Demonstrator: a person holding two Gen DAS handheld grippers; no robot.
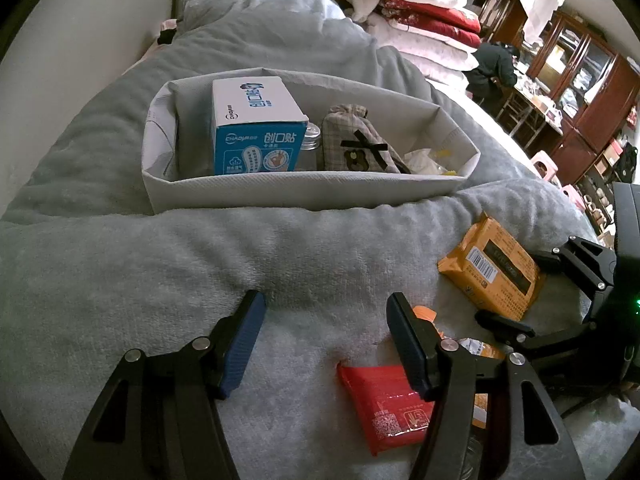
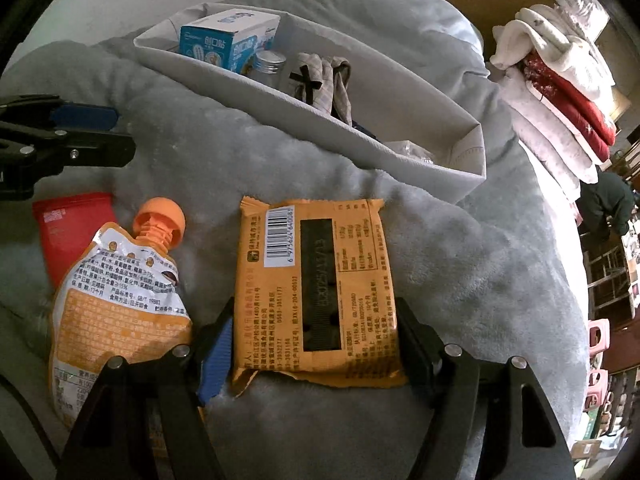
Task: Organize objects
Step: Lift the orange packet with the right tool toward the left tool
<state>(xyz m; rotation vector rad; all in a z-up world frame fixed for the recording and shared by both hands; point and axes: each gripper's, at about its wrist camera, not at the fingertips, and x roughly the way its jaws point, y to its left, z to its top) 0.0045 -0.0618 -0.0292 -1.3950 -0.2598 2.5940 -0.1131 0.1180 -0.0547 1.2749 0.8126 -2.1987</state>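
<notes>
An orange snack packet [image 2: 316,280] lies flat on the grey blanket [image 2: 240,160]. My right gripper [image 2: 316,312] is open, one finger on each side of the packet's near end, pads close to its edges. In the left wrist view the same packet [image 1: 492,268] shows between those fingers. My left gripper [image 1: 326,304] is open and empty over the blanket; a red packet [image 1: 384,400] lies under its right finger. An orange-capped spout pouch [image 2: 116,308] lies left of the snack packet. The grey fabric bin [image 1: 280,188] holds a blue-white box [image 1: 256,136], a metal-lidded jar [image 1: 310,136] and a checked pouch [image 1: 360,140].
Folded bedding [image 1: 420,8] is piled behind the bin. A person in dark clothes [image 1: 492,68] bends at a table near wooden cabinets [image 1: 580,80]. Pink stools [image 2: 598,336] stand beside the bed. A pale wall [image 1: 60,60] runs along the left.
</notes>
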